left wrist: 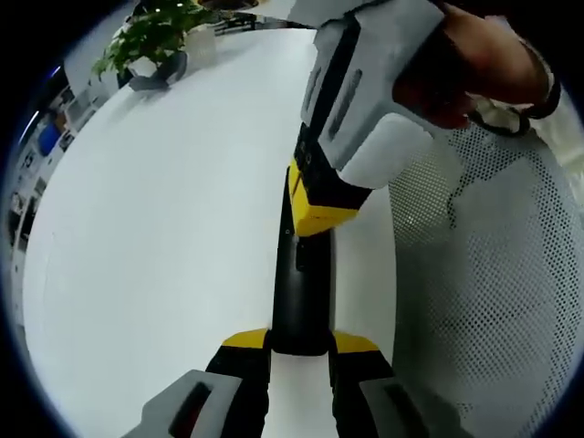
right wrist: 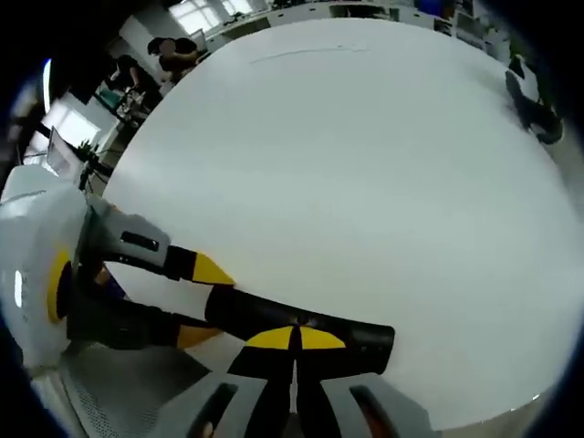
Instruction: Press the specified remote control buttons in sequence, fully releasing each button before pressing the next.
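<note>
1. White tabletop (left wrist: 155, 237) spreads across the left gripper view, with a potted plant (left wrist: 151, 36) at its far edge and a white mesh chair back (left wrist: 493, 274) on the right side.
2. Near the table's edge, the black remote control (left wrist: 301, 283) runs lengthwise straight away from the left gripper (left wrist: 301, 351). Its near end sits between the two yellow-tipped jaws, which are closed narrowly against its sides, holding it.
3. At the remote's far end the right gripper (left wrist: 315, 196) comes down from above, a person's hand (left wrist: 474, 64) around its white body. Its yellow tips meet the remote's upper face and cover that part, so the buttons there cannot be made out.
4. In the right gripper view, the same white table (right wrist: 365, 182) runs to a distant office with windows and a seated person (right wrist: 173, 50); a dark object (right wrist: 534, 105) lies at the far right.
5. Here the remote control (right wrist: 301, 333) lies crosswise just under the right gripper (right wrist: 294, 342), whose yellow tips are pressed together with no gap, touching the remote's top.
6. From the left, the left gripper (right wrist: 196, 301) clamps the remote's other end.
</note>
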`<state>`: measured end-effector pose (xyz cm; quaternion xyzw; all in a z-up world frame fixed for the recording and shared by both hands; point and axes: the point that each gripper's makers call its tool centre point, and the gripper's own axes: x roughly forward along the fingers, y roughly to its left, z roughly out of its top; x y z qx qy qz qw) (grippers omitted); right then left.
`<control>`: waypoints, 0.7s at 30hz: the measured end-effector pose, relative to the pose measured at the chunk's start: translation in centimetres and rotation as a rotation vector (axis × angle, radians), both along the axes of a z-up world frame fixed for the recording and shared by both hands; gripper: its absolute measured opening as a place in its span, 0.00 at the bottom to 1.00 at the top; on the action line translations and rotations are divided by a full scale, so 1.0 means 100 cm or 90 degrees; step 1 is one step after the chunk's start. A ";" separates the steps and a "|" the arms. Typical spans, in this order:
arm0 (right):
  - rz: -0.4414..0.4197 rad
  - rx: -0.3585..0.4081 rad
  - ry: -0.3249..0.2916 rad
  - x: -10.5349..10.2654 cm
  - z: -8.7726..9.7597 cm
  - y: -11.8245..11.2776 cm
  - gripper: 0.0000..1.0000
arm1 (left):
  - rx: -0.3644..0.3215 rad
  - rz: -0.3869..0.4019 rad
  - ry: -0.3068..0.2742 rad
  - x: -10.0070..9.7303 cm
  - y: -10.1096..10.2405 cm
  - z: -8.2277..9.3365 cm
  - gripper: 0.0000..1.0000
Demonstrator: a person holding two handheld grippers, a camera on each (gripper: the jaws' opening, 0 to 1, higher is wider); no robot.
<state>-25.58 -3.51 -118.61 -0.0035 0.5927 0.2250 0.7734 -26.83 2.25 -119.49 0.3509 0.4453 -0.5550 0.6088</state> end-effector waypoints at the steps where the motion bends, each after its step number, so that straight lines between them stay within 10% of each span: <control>1: 0.005 -0.007 -0.009 -0.002 0.000 0.001 0.00 | -0.003 0.002 0.001 0.000 0.000 0.000 0.23; 21: -0.014 0.004 -0.052 -0.003 0.003 0.001 0.00 | -0.011 0.037 -0.027 0.000 0.001 0.000 0.23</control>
